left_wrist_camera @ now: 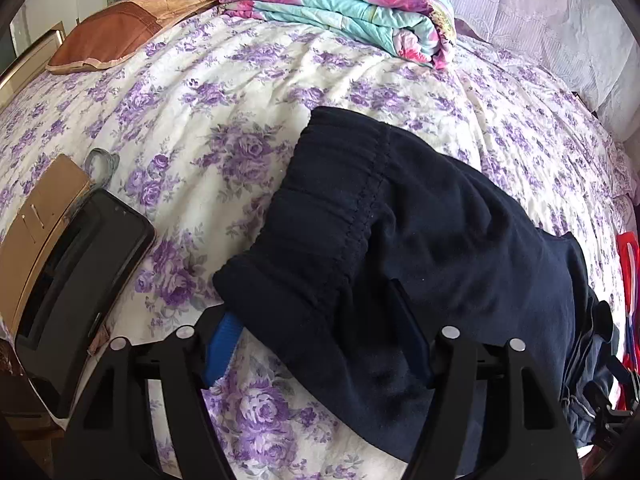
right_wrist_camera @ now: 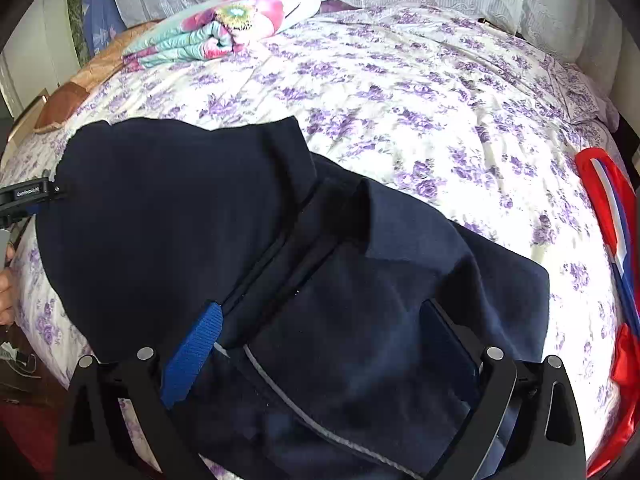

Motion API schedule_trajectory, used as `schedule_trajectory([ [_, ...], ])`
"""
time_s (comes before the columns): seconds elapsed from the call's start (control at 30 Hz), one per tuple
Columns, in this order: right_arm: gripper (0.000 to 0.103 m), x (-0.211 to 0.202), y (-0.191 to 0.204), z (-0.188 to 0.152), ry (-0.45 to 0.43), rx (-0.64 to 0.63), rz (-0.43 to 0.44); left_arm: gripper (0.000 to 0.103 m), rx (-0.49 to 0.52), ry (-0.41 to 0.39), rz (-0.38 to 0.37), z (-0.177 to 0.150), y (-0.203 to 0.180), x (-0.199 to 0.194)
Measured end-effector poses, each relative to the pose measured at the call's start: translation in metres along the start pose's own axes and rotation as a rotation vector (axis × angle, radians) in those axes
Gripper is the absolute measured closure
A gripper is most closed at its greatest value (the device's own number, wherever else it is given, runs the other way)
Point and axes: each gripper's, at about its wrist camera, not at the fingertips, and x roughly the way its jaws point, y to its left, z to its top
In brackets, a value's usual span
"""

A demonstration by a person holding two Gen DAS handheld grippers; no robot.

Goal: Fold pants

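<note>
Two grippers: both working the navy pants [left_wrist_camera: 420,220].
Pants: lying bunched on the floral bed [left_wrist_camera: 200,100], centre toward 4 o'clock.
Left gripper [left_wrist_camera: 320,344]: jaws straddling the waistband corner, grip unclear.
Right gripper [right_wrist_camera: 324,344]: jaws sitting apart over fabric.

Both views are brightly lit by daylight entering from the far side, through the pale lace curtain [left_wrist_camera: 540,12]. The cream bedspread with purple roses [left_wrist_camera: 224,92] is near overexposure in the right wrist view, where the pattern washes out toward the right. The dark navy fleece pants [right_wrist_camera: 168,208] read almost black; folds and seams are hard to separate in their shadowed parts. Strong fisheye curvature bows the bed surface. Black vignetting fills all corners. Focus is sharp centrally, softer at the rims. No motion blur is evident.
</note>
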Motion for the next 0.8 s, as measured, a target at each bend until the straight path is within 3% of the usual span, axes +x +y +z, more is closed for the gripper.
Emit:
schedule_trajectory([
  [0.13,0.004,0.002,0.004,-0.001,0.004,0.008,0.032,0.024,-0.042,0.028,-0.041,-0.004,0.012,0.002],
  [0.27,0.004,-0.003,0.005,-0.002,-0.025,-0.004,0.040,0.023,-0.097,0.055,-0.113,-0.013,0.027,0.002],
  [0.4,0.003,-0.005,0.015,0.023,-0.076,-0.007,0.147,0.023,-0.106,0.065,-0.145,-0.017,0.029,0.001],
  [0.53,0.004,0.006,0.051,0.072,-0.090,-0.023,0.301,0.021,-0.088,0.063,-0.130,-0.015,0.025,0.007],
  [0.7,0.004,0.045,0.117,0.124,0.010,-0.071,0.426,0.014,-0.050,0.065,-0.099,-0.013,0.017,0.011],
  [0.8,0.004,0.079,0.158,0.141,0.089,-0.117,0.397,0.014,-0.035,0.066,-0.098,-0.016,0.018,0.009],
])
